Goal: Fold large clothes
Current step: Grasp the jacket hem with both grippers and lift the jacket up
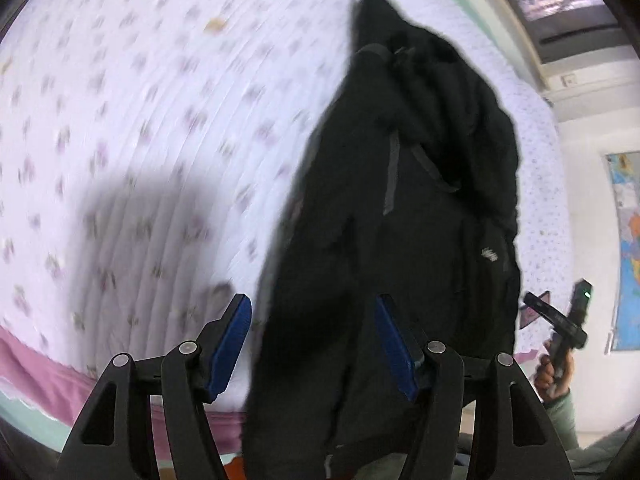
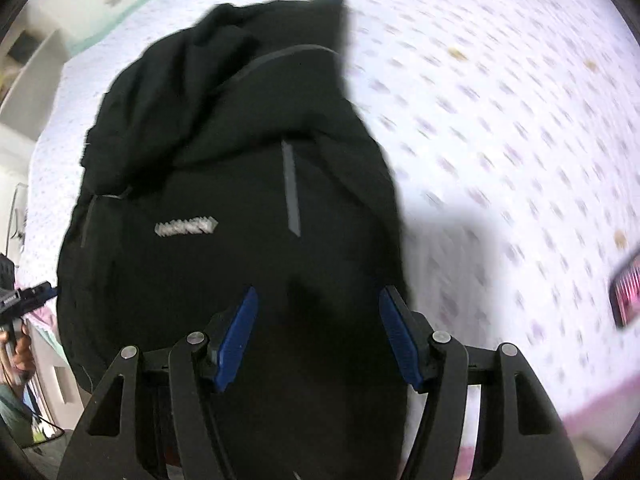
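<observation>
Jacket (image 1: 400,208) lies lengthwise on the bed (image 1: 140,120), hood end far, hem near at the bed edge. Left gripper (image 1: 314,344) over the hem, jacket between its fingers. Right gripper (image 2: 318,340) likewise over the hem. Wall map (image 1: 628,248) right of bed.

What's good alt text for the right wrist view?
A black jacket lies bunched on a white floral bedsheet, filling the centre of the view. The open right gripper hovers over its near end, blue pads apart.
</observation>
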{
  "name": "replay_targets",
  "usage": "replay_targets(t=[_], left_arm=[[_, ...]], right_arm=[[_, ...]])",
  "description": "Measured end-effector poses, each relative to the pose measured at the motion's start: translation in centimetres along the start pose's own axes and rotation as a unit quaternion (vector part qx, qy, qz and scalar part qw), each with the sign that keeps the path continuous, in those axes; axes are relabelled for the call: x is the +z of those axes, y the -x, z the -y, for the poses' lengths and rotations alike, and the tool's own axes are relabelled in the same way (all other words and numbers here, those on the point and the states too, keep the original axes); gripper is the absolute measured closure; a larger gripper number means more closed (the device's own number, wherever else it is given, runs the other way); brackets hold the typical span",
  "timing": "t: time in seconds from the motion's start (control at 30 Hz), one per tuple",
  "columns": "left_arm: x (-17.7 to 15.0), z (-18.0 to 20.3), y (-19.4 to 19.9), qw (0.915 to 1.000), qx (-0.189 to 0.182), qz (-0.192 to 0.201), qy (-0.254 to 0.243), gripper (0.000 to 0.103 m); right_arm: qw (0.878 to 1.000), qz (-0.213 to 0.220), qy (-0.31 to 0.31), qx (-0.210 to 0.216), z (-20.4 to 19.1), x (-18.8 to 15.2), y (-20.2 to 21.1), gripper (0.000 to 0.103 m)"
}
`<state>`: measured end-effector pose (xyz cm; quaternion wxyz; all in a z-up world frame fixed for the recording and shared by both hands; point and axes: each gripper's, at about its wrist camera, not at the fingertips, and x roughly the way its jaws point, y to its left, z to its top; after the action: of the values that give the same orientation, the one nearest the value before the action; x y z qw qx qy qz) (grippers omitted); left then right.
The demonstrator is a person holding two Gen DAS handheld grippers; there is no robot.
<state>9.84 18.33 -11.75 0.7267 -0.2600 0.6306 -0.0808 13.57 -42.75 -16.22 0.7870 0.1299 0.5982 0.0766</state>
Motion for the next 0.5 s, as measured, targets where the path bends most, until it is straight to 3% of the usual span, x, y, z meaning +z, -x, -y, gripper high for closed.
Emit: replay_targets(t=[0.07, 0.17, 0.37, 0.4, 0.43, 0.47, 0.5], left_arm=[[-0.5, -1.2, -0.9, 0.9996, -0.016, -0.015, 0.015, 0.038], [-1.1, -1.6, -1.9, 0.9967, -0.068, -0.033, 0.028, 0.038], [-1.0, -1.0, -2.7, 0.9938, -0.094, -0.043, 0.04, 0.036], [-0.9, -0.6, -2.9, 0.9946, -0.087, -0.043, 0.037, 0.036], [-0.8, 0.3, -2.9, 0.9955, -0.082, -0.041, 0.024, 0.037], [-0.7, 1.2, -2.9, 0.995, -0.089, -0.043, 0.016, 0.037], [-0.7, 2.2, -2.6, 0.9911, -0.123, -0.049, 0.008, 0.037]], right_arm=[[1.0, 0.0, -0.012, -0.009, 1.4, -1.0, 0.6, 0.036], [0.999, -0.015, -0.036, -0.019, 3.5, -2.9, 0.7, 0.036], [0.994, -0.047, -0.091, 0.029, 6.0, -5.8, -1.6, 0.037], [0.993, -0.053, -0.094, 0.044, 6.1, -6.1, -2.2, 0.039], [0.992, -0.057, -0.094, 0.06, 5.9, -6.1, -2.6, 0.055], [0.99, -0.066, -0.087, 0.087, 5.3, -6.2, -3.0, 0.063], [0.99, -0.064, -0.079, 0.097, 4.7, -6.1, -2.8, 0.063]])
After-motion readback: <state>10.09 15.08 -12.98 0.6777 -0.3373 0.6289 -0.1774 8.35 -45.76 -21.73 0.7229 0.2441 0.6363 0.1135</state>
